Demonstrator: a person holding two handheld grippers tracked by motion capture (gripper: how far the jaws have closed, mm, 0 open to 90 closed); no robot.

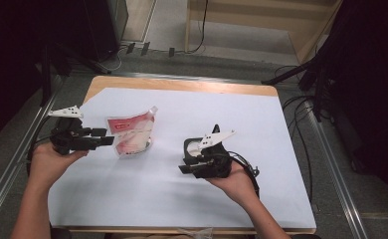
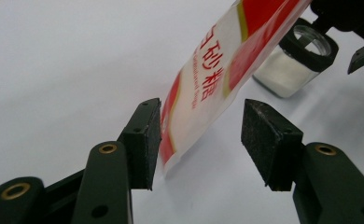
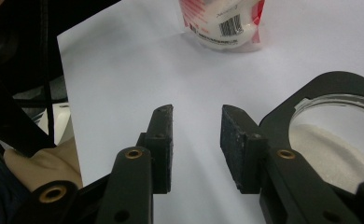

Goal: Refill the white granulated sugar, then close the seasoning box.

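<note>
Sugar pouch (image 1: pixel 131 134): red-and-white printed bag with red Chinese characters, standing upright on the white sheet (image 1: pixel 261 124) that covers the table, in the sheet's left half and nearer its far edge than its near edge. Barcode side faces the right gripper view (image 3: pixel 223 23).

Left gripper (image 1: pixel 102 141): held level at the sheet's left edge, jaws pointing at the pouch. In the left gripper view the pouch's lower corner (image 2: pixel 203 98) lies between the two pads; the left pad touches or nearly touches it, the right pad stands clearly apart. Jaws open, nothing clamped.

Glass jar (image 1: pixel 196 147): black rim, lid off, white granules inside, standing near the sheet's middle, well apart from the pouch.

Right gripper (image 1: pixel 186 168): held just at the jar's near side. In its own view the jaws (image 3: pixel 196 140) stand apart with bare sheet between them; the jar rim (image 3: pixel 311 93) lies just outside the right jaw. Open, gripping nothing.
</note>
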